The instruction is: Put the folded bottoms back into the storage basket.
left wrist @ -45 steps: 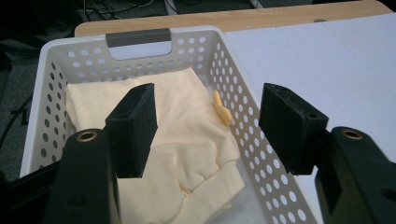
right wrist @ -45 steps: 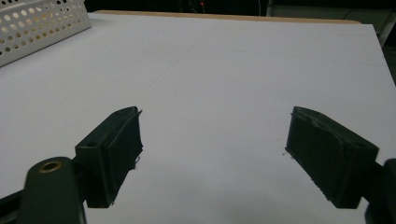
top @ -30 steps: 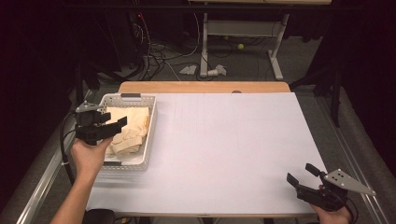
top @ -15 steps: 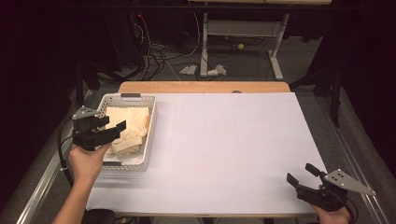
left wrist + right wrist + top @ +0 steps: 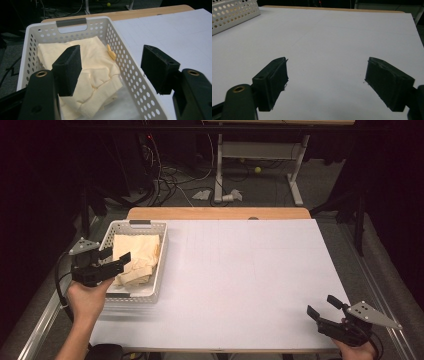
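A white perforated basket (image 5: 161, 251) (image 5: 130, 72) stands at the table's left side with pale yellow cloth (image 5: 140, 257) (image 5: 92, 67) bunched inside it. My left gripper (image 5: 116, 257) (image 5: 111, 68) hovers open over the basket's near end, its jaws wide apart above the cloth and holding nothing. My right gripper (image 5: 324, 306) (image 5: 325, 81) stands open low over the white table cover (image 5: 250, 270) (image 5: 332, 37) at the near right corner, with nothing between its jaws. The basket's corner (image 5: 232, 15) shows far off at the upper left of the right gripper view.
A wooden table edge (image 5: 215, 213) runs along the back of the white cover. Beyond it the floor holds cables (image 5: 170, 175), a desk frame (image 5: 260, 155) and a small yellow ball (image 5: 257, 169). A metal rail (image 5: 35, 330) borders the table's left side.
My left gripper has drawn back toward the person and to the left, from over the basket's middle to its near end. The right gripper has stayed in place.
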### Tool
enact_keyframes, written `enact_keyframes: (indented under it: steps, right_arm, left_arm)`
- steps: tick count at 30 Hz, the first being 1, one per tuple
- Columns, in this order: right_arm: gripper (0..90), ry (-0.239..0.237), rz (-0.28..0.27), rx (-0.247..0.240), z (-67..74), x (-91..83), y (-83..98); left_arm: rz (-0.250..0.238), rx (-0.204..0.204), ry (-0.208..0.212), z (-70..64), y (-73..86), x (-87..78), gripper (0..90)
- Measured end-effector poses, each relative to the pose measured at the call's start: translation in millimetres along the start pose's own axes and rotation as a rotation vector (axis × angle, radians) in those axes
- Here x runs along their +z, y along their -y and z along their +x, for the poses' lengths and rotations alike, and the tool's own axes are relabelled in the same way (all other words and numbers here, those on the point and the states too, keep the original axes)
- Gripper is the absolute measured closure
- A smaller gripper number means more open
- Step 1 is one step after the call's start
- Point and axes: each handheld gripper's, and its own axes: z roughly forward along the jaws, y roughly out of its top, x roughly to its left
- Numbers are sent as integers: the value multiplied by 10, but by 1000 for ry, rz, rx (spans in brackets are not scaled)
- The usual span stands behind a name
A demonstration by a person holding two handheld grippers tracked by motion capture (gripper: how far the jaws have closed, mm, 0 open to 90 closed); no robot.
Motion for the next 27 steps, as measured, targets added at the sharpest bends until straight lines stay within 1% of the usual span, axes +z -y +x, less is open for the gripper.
enact_keyframes:
  steps: [7,19,21,27]
  right_arm:
    - [186,1,-1,1,-1,-1,0]
    - [186,1,-1,1,-1,-1,0]
    - [186,2,-1,1,-1,-1,0]
    - [186,1,0,2,-1,-1,0]
  left_arm:
    - [-12,-2,0,6,47,-62,320]
    - [-25,-9,-1,18,116,-110,319]
    - [-29,-10,2,18,130,-124,304]
    - [-39,-12,-2,15,164,-167,304]
